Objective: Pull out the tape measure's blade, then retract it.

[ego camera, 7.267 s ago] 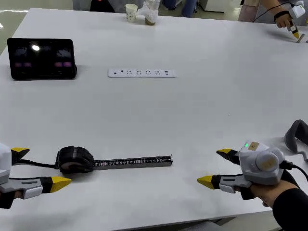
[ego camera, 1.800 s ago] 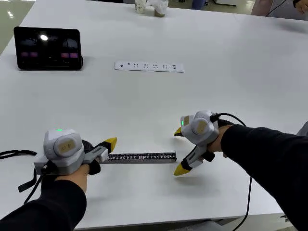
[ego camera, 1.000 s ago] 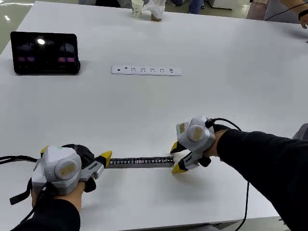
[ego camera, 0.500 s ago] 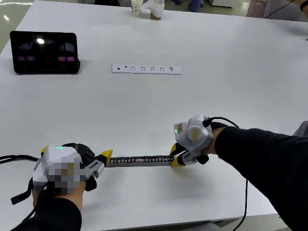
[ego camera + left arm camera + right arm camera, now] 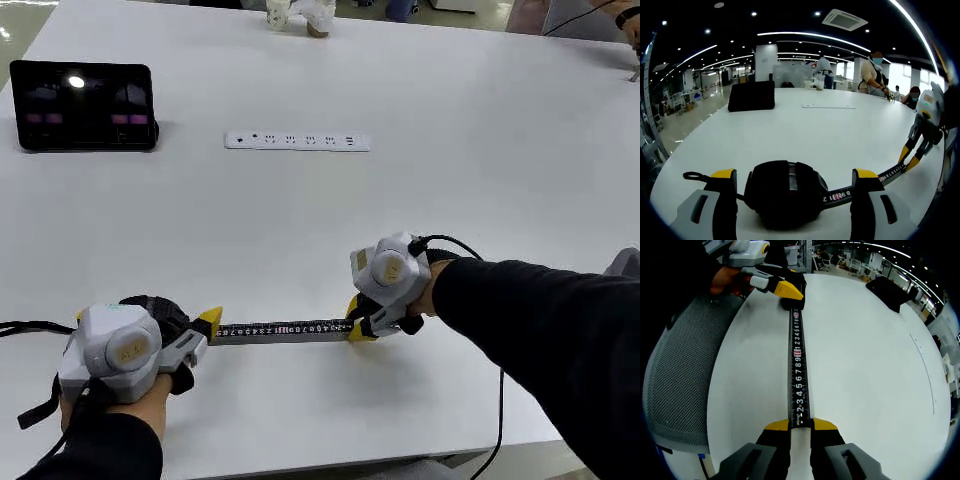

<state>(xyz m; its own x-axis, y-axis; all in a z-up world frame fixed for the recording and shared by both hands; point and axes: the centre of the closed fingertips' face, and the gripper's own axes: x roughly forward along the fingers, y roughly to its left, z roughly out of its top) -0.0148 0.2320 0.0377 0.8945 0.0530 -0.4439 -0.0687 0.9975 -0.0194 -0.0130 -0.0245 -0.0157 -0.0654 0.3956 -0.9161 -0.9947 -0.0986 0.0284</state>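
The black tape measure case (image 5: 160,308) lies on the white table (image 5: 420,150) at the front left. My left gripper (image 5: 148,318) straddles it; in the left gripper view the case (image 5: 785,192) sits between the jaws with small gaps on both sides. The numbered blade (image 5: 280,329) runs right from the case, flat on the table. My right gripper (image 5: 352,322) is shut on the blade's free end. In the right gripper view the blade (image 5: 798,350) leads away from the shut gripper (image 5: 800,424) to the case (image 5: 790,302).
A dark tablet (image 5: 85,105) stands at the back left and a white power strip (image 5: 297,142) lies mid-table. Paper cups (image 5: 295,12) sit at the far edge. A black cable (image 5: 20,327) trails left. The table's front edge is close behind both grippers.
The right gripper slid left to the blade's end and shut on it. Before that, the left gripper came down around the case. The blade's length looks the same.
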